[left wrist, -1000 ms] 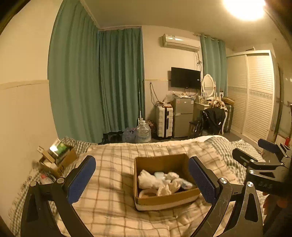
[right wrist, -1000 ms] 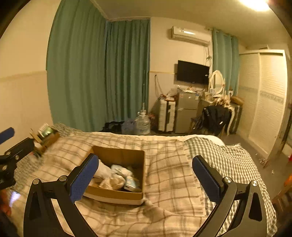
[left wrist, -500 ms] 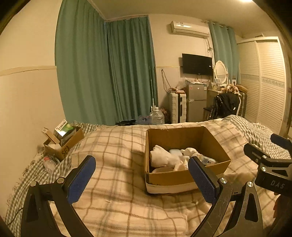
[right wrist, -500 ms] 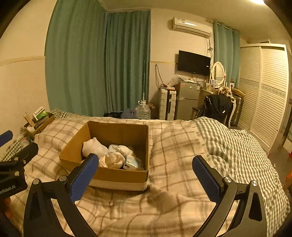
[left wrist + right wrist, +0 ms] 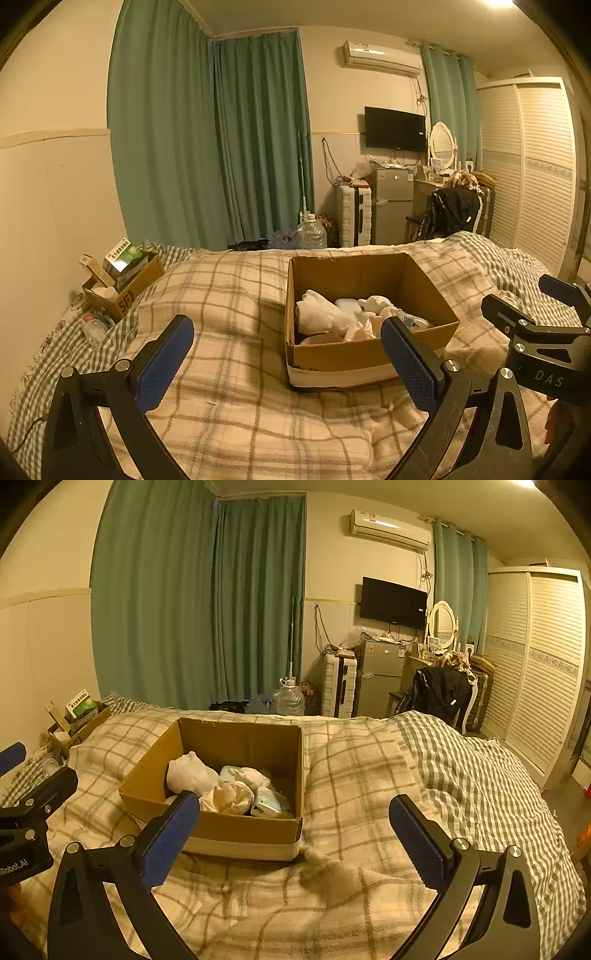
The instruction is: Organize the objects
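Your box (image 5: 365, 354) is open brown cardboard holding crumpled white items (image 5: 192, 775), mid-bed (image 5: 229, 295). Both grippers, left (image 5: 288, 363) and right (image 5: 295, 840), hover before it, wide open, empty.

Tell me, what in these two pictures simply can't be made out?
- Bottom of the cardboard box: right wrist view, hidden by white cloths piled inside.
- Pale blue packet: right wrist view, print too small.
- Green carton in the small box: left wrist view, text too small.
- Hand on the right gripper: left wrist view, cut off by the frame edge.
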`<state>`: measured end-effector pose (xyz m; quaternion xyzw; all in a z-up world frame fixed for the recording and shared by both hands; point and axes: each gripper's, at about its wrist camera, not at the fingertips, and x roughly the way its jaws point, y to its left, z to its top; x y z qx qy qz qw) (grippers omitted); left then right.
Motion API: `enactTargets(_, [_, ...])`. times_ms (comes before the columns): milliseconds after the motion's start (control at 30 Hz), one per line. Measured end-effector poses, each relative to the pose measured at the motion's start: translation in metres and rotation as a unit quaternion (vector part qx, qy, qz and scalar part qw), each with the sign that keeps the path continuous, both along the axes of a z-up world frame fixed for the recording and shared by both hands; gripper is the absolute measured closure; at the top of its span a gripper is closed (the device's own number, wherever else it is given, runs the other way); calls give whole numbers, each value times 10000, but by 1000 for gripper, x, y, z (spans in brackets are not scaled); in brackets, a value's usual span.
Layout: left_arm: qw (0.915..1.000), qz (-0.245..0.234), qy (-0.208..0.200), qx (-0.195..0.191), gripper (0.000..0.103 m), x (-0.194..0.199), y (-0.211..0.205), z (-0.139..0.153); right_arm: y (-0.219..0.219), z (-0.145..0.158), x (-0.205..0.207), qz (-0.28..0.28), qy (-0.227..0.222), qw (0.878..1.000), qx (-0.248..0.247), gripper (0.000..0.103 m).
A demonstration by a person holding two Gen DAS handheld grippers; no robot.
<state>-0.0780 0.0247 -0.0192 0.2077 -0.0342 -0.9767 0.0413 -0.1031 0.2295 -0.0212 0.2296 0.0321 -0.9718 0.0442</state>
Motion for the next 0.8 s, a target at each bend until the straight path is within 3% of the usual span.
enactTargets(800, [9998, -27, -139, 116, 0, -2, -1, -2, -2, 1, 2, 28, 10, 10000, -35, 0])
